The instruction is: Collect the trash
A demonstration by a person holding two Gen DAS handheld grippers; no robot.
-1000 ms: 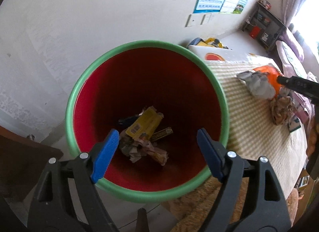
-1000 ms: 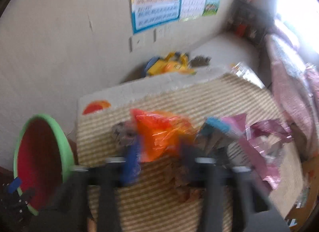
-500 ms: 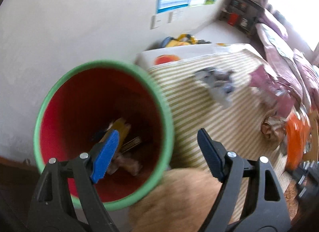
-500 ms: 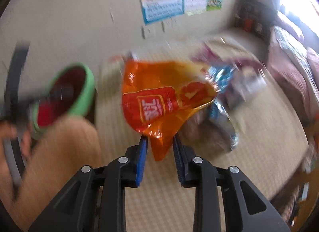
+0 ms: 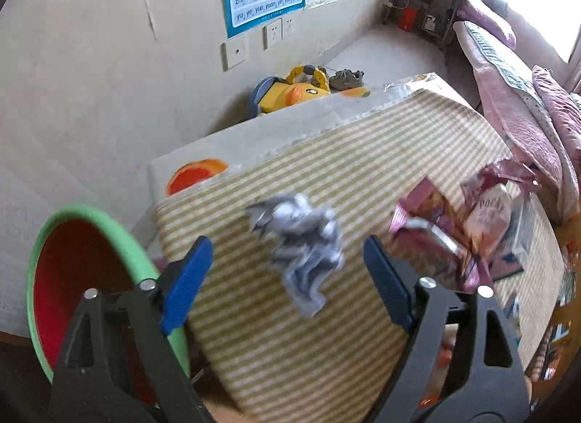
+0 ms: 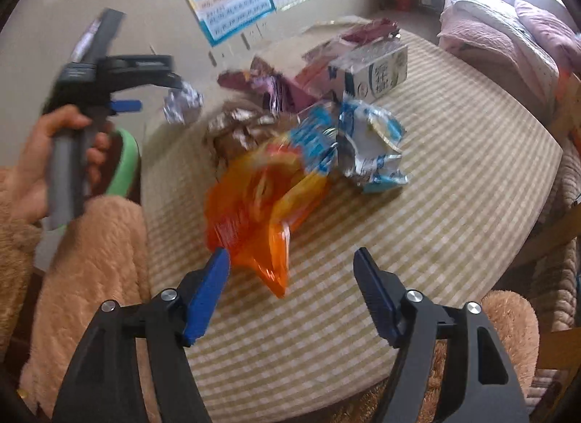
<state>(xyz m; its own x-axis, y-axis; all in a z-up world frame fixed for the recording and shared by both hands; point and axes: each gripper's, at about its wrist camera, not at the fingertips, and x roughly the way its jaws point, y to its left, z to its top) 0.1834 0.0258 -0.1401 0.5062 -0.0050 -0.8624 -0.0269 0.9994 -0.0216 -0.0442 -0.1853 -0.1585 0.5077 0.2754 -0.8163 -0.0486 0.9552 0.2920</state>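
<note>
The bin, red inside with a green rim [image 5: 90, 216], stands beside the table at the left; the rim [image 6: 127, 157] also shows in the right wrist view. My left gripper [image 5: 285, 245] hangs over the striped tablecloth [image 5: 363, 154], its jaws opening, with a crumpled grey-white paper [image 5: 297, 241] lying on the cloth between and beyond the fingers, untouched. My right gripper [image 6: 290, 254] is opening; the orange snack bag [image 6: 254, 205] sits loose just ahead of its left finger [image 6: 210, 285], no pad pressing on it. A hand [image 6: 36, 154] holds the left gripper's handle.
Pink wrappers [image 5: 454, 226], a milk carton [image 6: 374, 74], a blue-white wrapper [image 6: 374, 143] and a brown crumpled wrapper [image 6: 236, 125] lie in a heap on the table. A fuzzy sleeve [image 6: 94, 259] crosses the near left. A yellow toy [image 5: 290, 90] sits behind the table.
My left gripper swung from above the bin to over the table and the crumpled paper. My right gripper, shut on the orange bag before, has opened and let it go.
</note>
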